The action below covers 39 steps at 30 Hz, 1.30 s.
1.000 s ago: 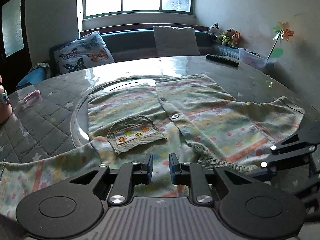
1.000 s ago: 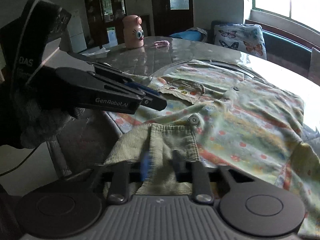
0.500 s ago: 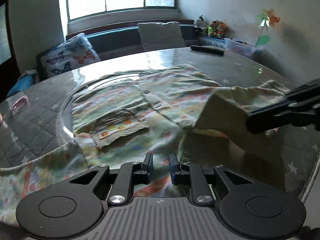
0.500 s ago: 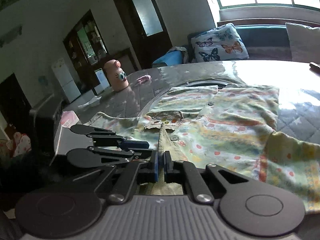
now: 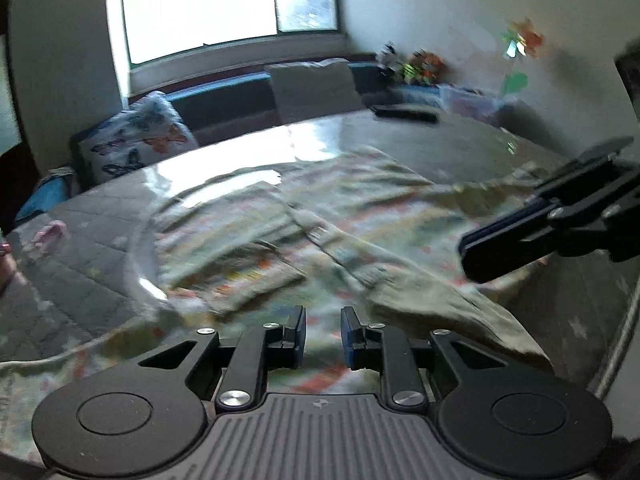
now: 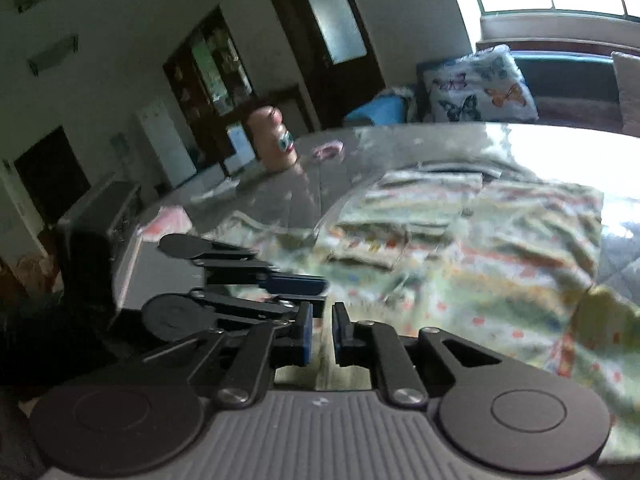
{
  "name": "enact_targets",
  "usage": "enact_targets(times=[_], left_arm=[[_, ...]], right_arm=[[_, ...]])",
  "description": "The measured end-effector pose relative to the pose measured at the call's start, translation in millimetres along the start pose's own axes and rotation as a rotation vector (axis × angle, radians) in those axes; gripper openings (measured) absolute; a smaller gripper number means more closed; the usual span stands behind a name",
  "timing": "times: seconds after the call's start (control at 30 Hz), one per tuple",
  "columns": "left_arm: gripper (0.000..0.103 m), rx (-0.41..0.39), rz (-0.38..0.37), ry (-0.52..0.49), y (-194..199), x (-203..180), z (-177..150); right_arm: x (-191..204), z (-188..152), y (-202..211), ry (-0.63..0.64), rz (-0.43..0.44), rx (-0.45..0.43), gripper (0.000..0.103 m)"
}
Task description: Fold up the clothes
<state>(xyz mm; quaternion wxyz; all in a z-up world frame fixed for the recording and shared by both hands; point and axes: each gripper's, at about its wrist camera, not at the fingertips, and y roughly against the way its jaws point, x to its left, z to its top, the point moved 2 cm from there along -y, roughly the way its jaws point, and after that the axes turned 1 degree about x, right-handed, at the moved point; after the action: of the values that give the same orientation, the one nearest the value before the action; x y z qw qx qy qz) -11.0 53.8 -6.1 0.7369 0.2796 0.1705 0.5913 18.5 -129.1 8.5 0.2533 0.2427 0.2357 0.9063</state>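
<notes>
Claw on the right point(image 6: 320, 334) has its jaws slightly parted, gripping nothing I can make out; left claw point(image 5: 323, 334) is spread over the shirt point(image 5: 360, 232) on the table point(image 5: 460, 136). A near-right flap lies turned over; it may slide back or bunch.

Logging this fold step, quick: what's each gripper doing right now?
Left gripper: open, holding nothing.
Right gripper: slightly open, nothing clearly held.
</notes>
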Motion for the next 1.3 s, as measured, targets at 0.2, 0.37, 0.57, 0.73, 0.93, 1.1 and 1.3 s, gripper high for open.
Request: enact_targets(times=[0.2,0.37,0.57,0.73,0.93,1.1,1.3], left_arm=[[0.021,-0.046,-0.008,0.059,5,9,19],[0.021,-0.02,-0.063,0.051,-13,-7,23],[0.021,0.02,-0.138,0.011,-29,-26,17],[0.021,0.049,-0.158,-0.009,-35,-34,6],[0.021,0.053,-0.171,-0.005,-37,-31,5],[0.021,0.055,-0.178,0.002,-37,-30,5],[0.021,0.055,-0.185,0.015,-37,-27,3]], right_arm=[[-11,-5,-26,0.042,-0.088,0.068,0.011],[-19,-10,-35,0.044,-0.095,0.11,0.01],[-52,7,-32,0.031,-0.207,0.094,0.011],[-104,30,-47,0.008,-0.364,0.077,0.011],[-149,39,-70,0.004,-0.456,0.111,0.011],[-171,52,-81,-0.013,-0.496,0.094,0.011],[-198,75,-102,-0.013,-0.547,0.086,0.011]])
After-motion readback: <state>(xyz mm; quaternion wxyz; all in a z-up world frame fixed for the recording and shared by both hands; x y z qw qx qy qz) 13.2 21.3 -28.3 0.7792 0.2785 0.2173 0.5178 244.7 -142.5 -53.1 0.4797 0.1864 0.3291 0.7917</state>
